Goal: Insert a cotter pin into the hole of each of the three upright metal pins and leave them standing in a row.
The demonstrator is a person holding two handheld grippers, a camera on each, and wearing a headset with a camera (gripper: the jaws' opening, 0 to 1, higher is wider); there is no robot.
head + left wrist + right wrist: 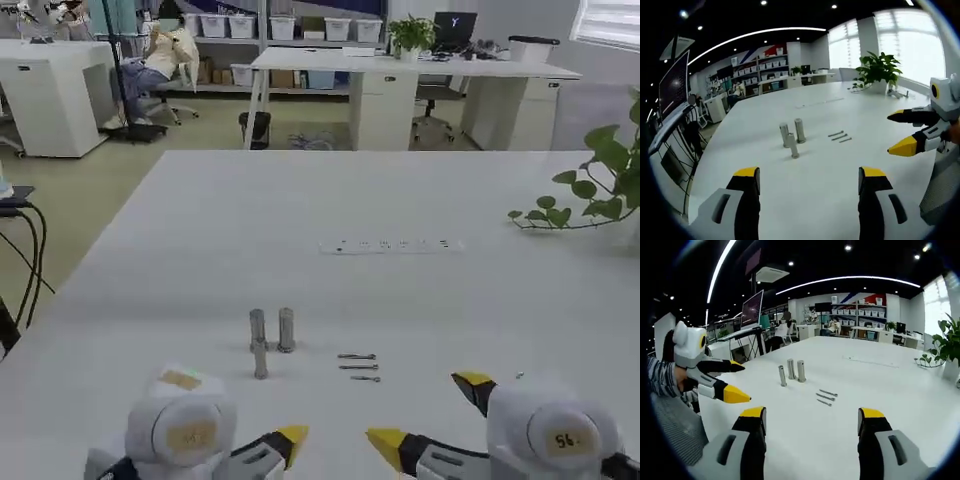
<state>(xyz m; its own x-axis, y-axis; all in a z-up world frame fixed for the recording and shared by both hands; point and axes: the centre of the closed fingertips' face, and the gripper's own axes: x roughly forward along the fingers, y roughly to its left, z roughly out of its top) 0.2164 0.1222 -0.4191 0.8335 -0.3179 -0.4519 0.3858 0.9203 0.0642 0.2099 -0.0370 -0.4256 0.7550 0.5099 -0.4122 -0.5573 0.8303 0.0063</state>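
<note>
Readable: "56" on the round sticker (567, 440) atop the housing of the right claw (428, 410). Also a pale "Y"-like mark on the dark screen (455, 25) standing on the far desk (330, 58). Too blurred to read: the yellowish sticker (190, 437) on the left claw (285, 442).

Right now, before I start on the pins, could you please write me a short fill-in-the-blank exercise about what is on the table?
1. ____ metal pins stand upright on the table.
2. In the head view, the three cotter pins lie flat to the ____ of the metal pins.
3. The left gripper and the right gripper both have their jaws ____, with nothing between them.
Missing words: three; right; open.
</note>
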